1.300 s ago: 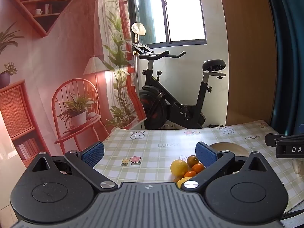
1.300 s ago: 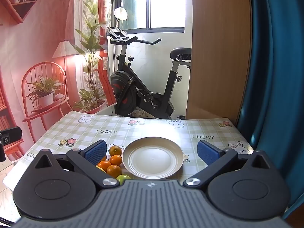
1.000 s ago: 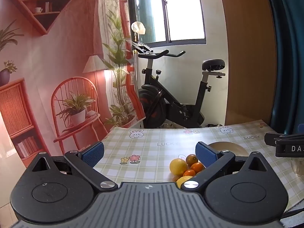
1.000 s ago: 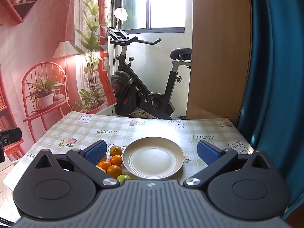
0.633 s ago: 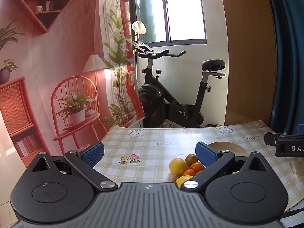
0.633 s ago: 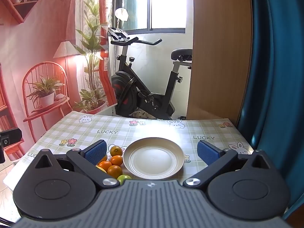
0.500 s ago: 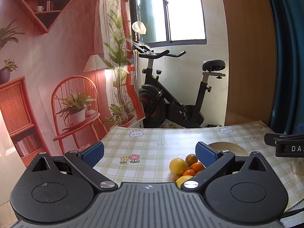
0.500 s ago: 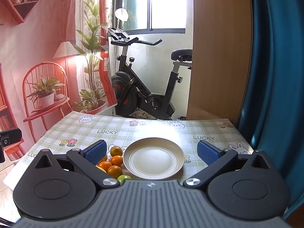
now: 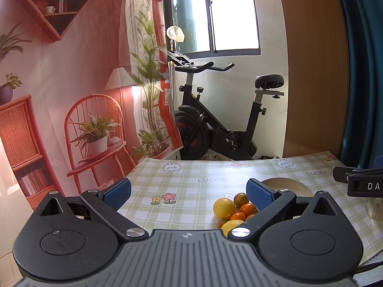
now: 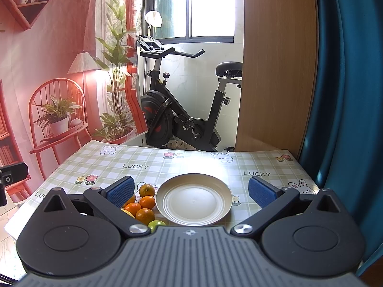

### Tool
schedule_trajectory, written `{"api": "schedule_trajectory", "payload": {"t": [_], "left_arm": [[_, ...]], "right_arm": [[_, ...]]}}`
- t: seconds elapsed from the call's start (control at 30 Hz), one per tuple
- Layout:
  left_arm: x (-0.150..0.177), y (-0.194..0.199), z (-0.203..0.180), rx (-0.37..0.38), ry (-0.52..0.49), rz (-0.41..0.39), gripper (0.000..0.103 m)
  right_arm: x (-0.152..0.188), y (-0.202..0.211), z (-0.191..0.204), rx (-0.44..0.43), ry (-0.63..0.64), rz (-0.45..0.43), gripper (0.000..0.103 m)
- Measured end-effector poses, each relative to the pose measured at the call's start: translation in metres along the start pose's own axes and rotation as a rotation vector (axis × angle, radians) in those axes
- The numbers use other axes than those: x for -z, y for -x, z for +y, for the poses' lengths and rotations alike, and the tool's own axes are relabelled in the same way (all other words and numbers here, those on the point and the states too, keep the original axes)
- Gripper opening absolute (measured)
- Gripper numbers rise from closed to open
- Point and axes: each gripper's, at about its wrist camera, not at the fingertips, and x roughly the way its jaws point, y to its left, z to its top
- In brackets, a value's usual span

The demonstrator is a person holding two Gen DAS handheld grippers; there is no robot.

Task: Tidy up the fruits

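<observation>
Left wrist view first: the left tongs point(image 9: 188, 192) hang above the bench point(image 9: 191, 186) with their blue pads wide apart and nothing between them. The fruit pile point(image 9: 235, 210) sits on the checked cloth just ahead of the right-hand pad, partly hidden behind it: a big yellow lemon point(image 9: 224, 208) on the near side, small oranges point(image 9: 247, 208) bunched beside it. Beyond that pad a slice of the plate point(image 9: 287, 184) shows, and the other tool's black body pokes in at the far right edge. Right wrist view: the right tongs point(image 10: 191, 191) are likewise spread wide and hold nothing, with the cream plate point(image 10: 210, 217) lying bare almost squarely between the pads. The fruit point(image 10: 143, 205) is clustered against the left-hand pad, touching the plate's left rim or nearly so, a green one point(image 10: 156, 224) nearest the tool. An exercise bike point(image 10: 182, 110) stands past the bench's far edge.
</observation>
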Motion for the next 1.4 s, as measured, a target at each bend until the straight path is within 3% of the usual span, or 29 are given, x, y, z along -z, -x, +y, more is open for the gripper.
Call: {"api": "schedule_trajectory", "payload": {"t": [1.4], "left_arm": [[-0.0007,-0.007,0.0031,-0.004,0.033,0.026,0.103]], "right_arm": [[0.001,-0.0009,0.0001,-0.001,0.0,0.001,0.103]]}}
